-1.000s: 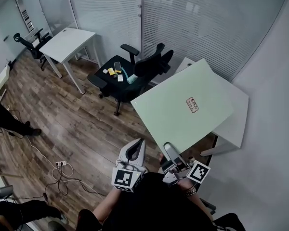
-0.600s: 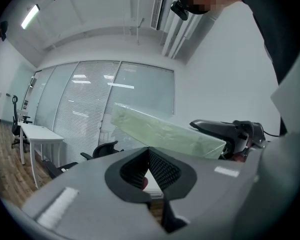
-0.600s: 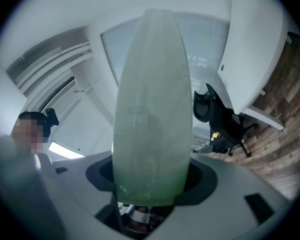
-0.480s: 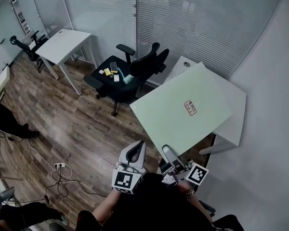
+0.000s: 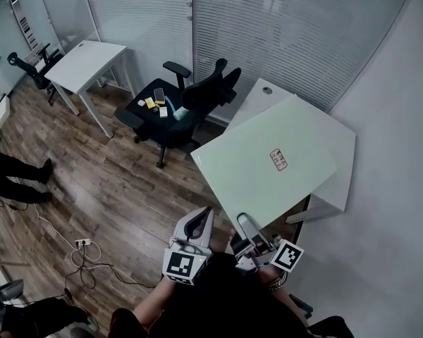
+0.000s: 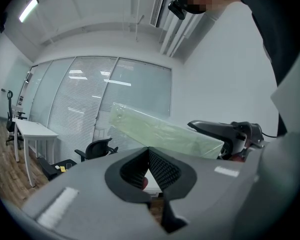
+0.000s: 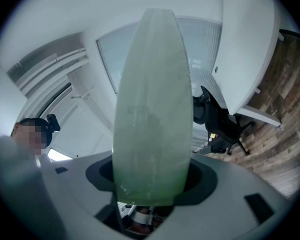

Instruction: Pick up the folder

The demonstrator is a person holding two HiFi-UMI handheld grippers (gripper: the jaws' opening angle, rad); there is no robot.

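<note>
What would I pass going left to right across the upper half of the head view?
white desk → black office chair → green folder

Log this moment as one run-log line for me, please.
stage: folder held | right tongs: shut on folder edge | folder: lifted clear of white desk | left tongs: shut, empty
</note>
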